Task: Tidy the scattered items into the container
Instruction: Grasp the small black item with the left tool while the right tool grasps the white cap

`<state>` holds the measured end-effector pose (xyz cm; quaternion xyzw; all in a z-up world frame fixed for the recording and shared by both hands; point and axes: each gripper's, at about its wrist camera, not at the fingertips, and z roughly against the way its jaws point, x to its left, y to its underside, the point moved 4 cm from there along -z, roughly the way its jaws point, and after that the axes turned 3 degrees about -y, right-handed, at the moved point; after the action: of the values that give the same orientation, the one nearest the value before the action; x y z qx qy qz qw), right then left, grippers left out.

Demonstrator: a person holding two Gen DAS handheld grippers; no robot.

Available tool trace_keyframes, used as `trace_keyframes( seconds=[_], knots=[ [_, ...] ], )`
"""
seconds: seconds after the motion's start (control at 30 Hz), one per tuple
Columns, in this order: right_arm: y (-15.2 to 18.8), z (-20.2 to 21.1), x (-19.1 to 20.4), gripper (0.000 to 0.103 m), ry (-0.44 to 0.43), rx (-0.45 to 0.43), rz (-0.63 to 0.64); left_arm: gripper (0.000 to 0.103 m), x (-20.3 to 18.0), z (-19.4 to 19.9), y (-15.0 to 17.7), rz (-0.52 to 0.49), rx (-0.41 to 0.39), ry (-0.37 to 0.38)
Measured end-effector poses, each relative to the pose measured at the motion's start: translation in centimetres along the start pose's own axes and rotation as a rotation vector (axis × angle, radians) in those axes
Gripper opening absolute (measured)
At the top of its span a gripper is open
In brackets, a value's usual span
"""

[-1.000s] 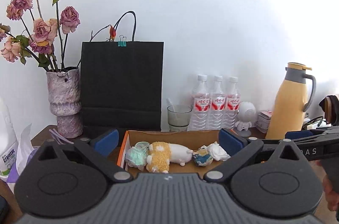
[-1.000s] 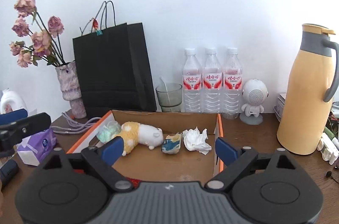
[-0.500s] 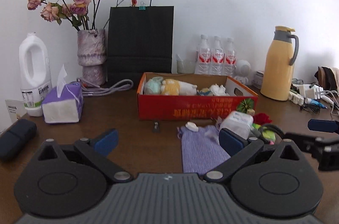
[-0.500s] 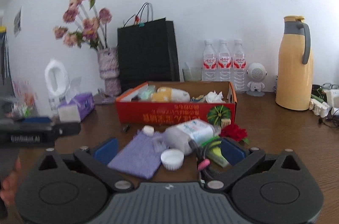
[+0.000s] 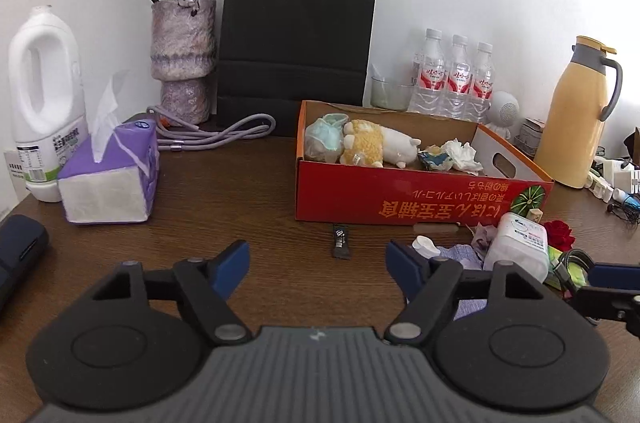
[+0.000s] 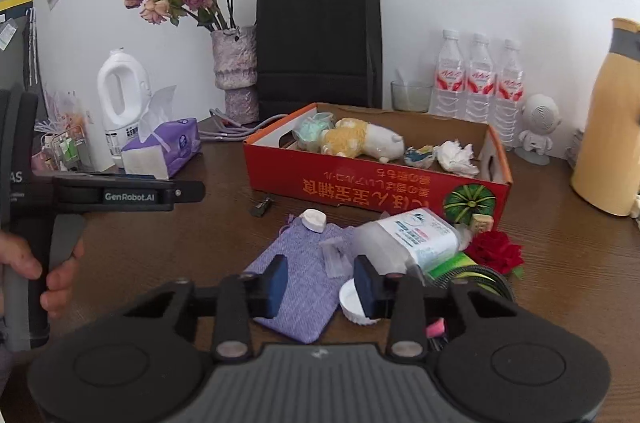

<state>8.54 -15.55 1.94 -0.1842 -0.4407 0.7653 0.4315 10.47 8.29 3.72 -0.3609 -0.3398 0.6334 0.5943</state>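
Note:
A red cardboard box point(image 5: 416, 195) point(image 6: 360, 185) holds a plush toy point(image 5: 376, 143), a teal bundle and crumpled tissue. In front of it lie a purple pouch point(image 6: 304, 275), a white plastic bottle point(image 6: 408, 239) on its side, a white cap point(image 6: 354, 305), a red flower point(image 6: 496, 251) and a small black piece point(image 5: 341, 242). My left gripper point(image 5: 316, 263) is open and empty over bare table. My right gripper point(image 6: 320, 283) is half closed, empty, just above the pouch, beside the bottle.
A tissue pack point(image 5: 112, 175), a white jug point(image 5: 44, 95), a vase of dried roses point(image 5: 182, 59), a black paper bag point(image 5: 296, 35), three water bottles point(image 5: 456, 79) and a yellow thermos point(image 5: 576, 119) stand around the wooden table point(image 5: 240, 191).
Both grippers have pulled back from over the box toward the table's front. The right gripper's fingers have narrowed and dropped toward the pouch and bottle.

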Motion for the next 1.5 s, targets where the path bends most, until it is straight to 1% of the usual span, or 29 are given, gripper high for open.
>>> trace_keyframes(
  seconds=[0.03, 0.1, 0.13, 0.27, 0.33, 0.4, 0.47, 0.57, 0.63, 0.7, 0.77, 0.83, 0.87, 0.93, 0.97, 1.0, 1.03, 1.07, 1.1, 1.17, 1.27, 1.33, 1.37, 1.4, 1.43, 1.5],
  knots=[
    [-0.6, -1.5, 0.0, 0.027, -0.018, 0.018, -0.004, 0.068, 0.1, -1.0, -0.4, -0.013, 0.013, 0.007],
    [-1.8, -4.7, 0.0, 0.027, -0.023, 0.046, -0.011, 0.058, 0.0, -3.2, -1.4, -0.047, 0.042, 0.017],
    [-2.3, -6.2, 0.0, 0.027, -0.014, 0.056, -0.010, 0.057, 0.1, -4.2, -1.8, -0.054, 0.057, 0.025],
    [-3.7, -11.1, -0.5, 0.027, 0.063, 0.100, -0.033, 0.055, 0.4, -6.8, -2.5, -0.048, 0.077, 0.033],
    [-3.9, -12.7, -1.0, 0.027, 0.071, 0.126, -0.043, 0.060, 0.4, -7.7, -2.4, -0.035, 0.080, 0.051],
    [-3.9, -14.0, -1.3, 0.027, 0.071, 0.152, -0.049, 0.060, 0.3, -8.5, -2.1, -0.030, 0.091, 0.072],
    [-3.6, -15.1, -1.2, 0.027, 0.079, 0.180, -0.031, 0.060, 0.3, -9.0, -1.7, -0.031, 0.093, 0.064],
    [-3.2, -15.6, -0.7, 0.027, 0.104, 0.188, 0.012, 0.060, 0.4, -9.0, -1.4, -0.047, 0.087, 0.056],
    [-3.2, -15.7, -0.6, 0.018, 0.107, 0.173, 0.013, 0.060, 0.2, -8.9, -1.4, -0.051, 0.085, 0.083],
    [-3.2, -15.5, -0.7, 0.016, 0.096, 0.159, 0.000, 0.060, 0.0, -9.1, -1.3, -0.050, 0.098, 0.116],
    [-3.5, -15.0, -0.8, 0.014, 0.099, 0.137, 0.004, 0.058, -0.4, -9.8, -0.9, -0.050, 0.134, 0.126],
    [-3.9, -14.5, -1.0, 0.012, 0.092, 0.125, -0.005, 0.043, -0.7, -10.4, -0.7, -0.054, 0.167, 0.124],
    [-4.0, -14.3, -1.1, 0.006, 0.090, 0.121, -0.006, 0.039, -0.8, -10.7, -0.6, -0.051, 0.181, 0.128],
    [-4.1, -13.9, -1.2, 0.006, 0.089, 0.118, -0.005, 0.036, -0.9, -11.0, -0.6, -0.042, 0.190, 0.126],
    [-4.1, -13.9, -1.3, 0.007, 0.081, 0.127, -0.005, 0.033, -1.0, -11.1, -0.7, -0.040, 0.195, 0.129],
    [-4.1, -13.8, -1.3, 0.011, 0.074, 0.134, -0.006, 0.022, -1.0, -11.1, -0.6, -0.036, 0.201, 0.135],
    [-4.1, -13.9, -1.3, 0.012, 0.074, 0.133, -0.011, 0.013, -1.0, -11.1, -0.6, -0.033, 0.204, 0.132],
    [-4.1, -14.0, -1.4, 0.018, 0.081, 0.135, -0.014, 0.013, -0.9, -11.0, -0.6, -0.029, 0.202, 0.121],
    [-4.2, -14.3, -1.4, 0.027, 0.090, 0.141, -0.012, 0.012, -0.7, -10.9, -0.5, -0.017, 0.198, 0.105],
    [-4.3, -15.1, -1.4, 0.034, 0.105, 0.150, -0.009, 0.008, 0.1, -10.3, -0.6, 0.017, 0.184, 0.082],
    [-4.2, -16.7, -1.5, 0.034, 0.130, 0.177, -0.005, 0.008, 1.7, -8.8, -1.3, 0.084, 0.132, 0.063],
    [-4.1, -17.6, -1.5, 0.033, 0.131, 0.191, -0.007, 0.008, 2.4, -7.7, -1.6, 0.116, 0.098, 0.062],
    [-4.1, -17.7, -1.5, 0.028, 0.127, 0.182, -0.005, 0.008, 2.6, -7.3, -1.7, 0.120, 0.083, 0.064],
    [-4.2, -17.9, -1.4, 0.018, 0.125, 0.182, -0.003, 0.008, 2.6, -7.1, -1.7, 0.116, 0.076, 0.065],
    [-4.2, -18.0, -1.2, 0.011, 0.124, 0.185, 0.003, 0.008, 2.5, -7.0, -1.6, 0.106, 0.075, 0.068],
    [-4.3, -17.9, -0.8, 0.011, 0.120, 0.174, 0.018, 0.008, 2.2, -6.8, -1.6, 0.090, 0.079, 0.086]
  ],
)
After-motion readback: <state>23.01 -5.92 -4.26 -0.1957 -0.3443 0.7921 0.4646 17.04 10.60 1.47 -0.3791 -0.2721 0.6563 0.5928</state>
